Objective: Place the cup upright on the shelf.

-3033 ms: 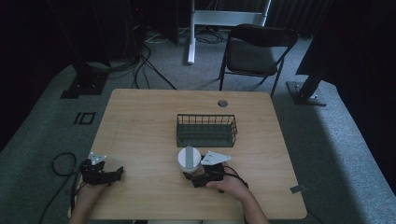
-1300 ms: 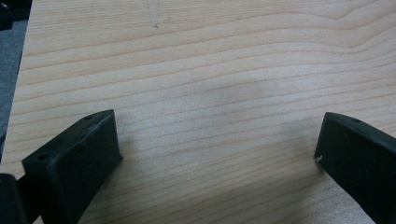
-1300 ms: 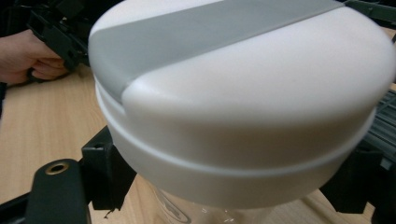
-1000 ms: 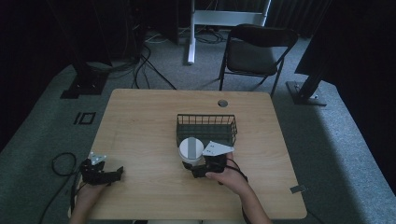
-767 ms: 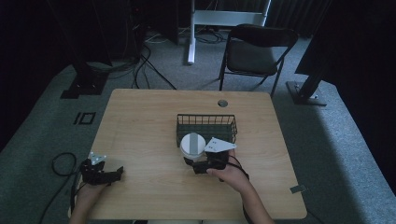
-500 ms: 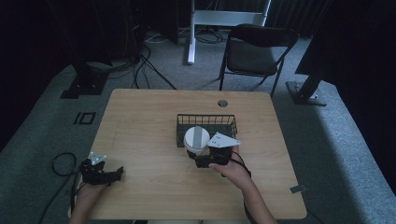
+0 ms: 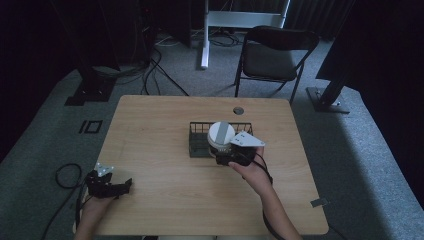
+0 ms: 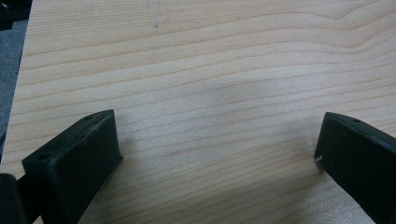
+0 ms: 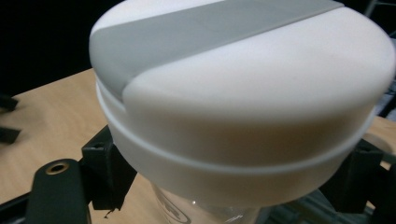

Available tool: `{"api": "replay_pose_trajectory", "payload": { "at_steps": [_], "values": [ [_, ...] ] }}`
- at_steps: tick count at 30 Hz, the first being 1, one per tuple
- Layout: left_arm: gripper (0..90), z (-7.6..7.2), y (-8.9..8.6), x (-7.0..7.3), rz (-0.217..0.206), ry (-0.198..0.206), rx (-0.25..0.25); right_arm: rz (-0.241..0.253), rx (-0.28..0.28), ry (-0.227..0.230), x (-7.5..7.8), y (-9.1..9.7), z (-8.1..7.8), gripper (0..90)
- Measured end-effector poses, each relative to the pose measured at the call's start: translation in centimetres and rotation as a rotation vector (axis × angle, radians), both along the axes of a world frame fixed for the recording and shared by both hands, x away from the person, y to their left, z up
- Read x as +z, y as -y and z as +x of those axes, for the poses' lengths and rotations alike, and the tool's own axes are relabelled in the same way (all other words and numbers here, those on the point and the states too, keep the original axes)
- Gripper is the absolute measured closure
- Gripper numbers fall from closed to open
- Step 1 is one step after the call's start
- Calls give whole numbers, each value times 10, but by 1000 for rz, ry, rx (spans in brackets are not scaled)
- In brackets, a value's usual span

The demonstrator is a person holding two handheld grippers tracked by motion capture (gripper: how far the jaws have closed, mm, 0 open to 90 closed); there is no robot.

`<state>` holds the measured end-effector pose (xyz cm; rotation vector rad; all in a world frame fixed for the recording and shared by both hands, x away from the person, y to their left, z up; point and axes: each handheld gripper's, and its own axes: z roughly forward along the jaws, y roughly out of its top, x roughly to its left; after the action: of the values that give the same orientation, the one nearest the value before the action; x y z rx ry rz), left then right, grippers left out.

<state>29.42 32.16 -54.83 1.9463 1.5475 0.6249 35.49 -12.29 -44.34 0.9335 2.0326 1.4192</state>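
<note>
A clear jar with a white lid crossed by a grey stripe [image 7: 220, 134] [image 9: 243, 84] is lifted over the near edge of a dark wire basket [image 7: 200, 131]. My right gripper [image 7: 226, 152] is shut on the jar just below the lid, its black jaws pressing the glass on both sides in the right gripper view. My left gripper [image 7: 123, 186] lies at the table's near left corner, open, with bare wood between its jaws [image 8: 215, 154].
The wooden table [image 7: 160, 130] has a round cable grommet [image 7: 238, 110] near its far edge. A black folding chair [image 7: 272, 55] stands behind the table. Cables [image 7: 65, 175] trail on the grey carpet at the left.
My right gripper has lifted the jar off the table and carried it away from the person, up over the basket's near edge. The left gripper has stayed still.
</note>
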Motion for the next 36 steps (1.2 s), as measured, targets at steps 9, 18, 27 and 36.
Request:
{"api": "replay_pose_trajectory", "payload": {
  "at_steps": [9,18,27,36],
  "values": [
    [2,0,0,0,0,0,0,25,-48,5,11,6,11,183],
    [2,0,0,0,1,0,0,21,-126,8,16,18,29,183],
    [1,0,0,0,0,-1,0,-3,-226,-2,15,24,45,183],
    [1,0,0,0,0,-1,-1,-24,-334,-50,4,23,54,182]
  ]
}}
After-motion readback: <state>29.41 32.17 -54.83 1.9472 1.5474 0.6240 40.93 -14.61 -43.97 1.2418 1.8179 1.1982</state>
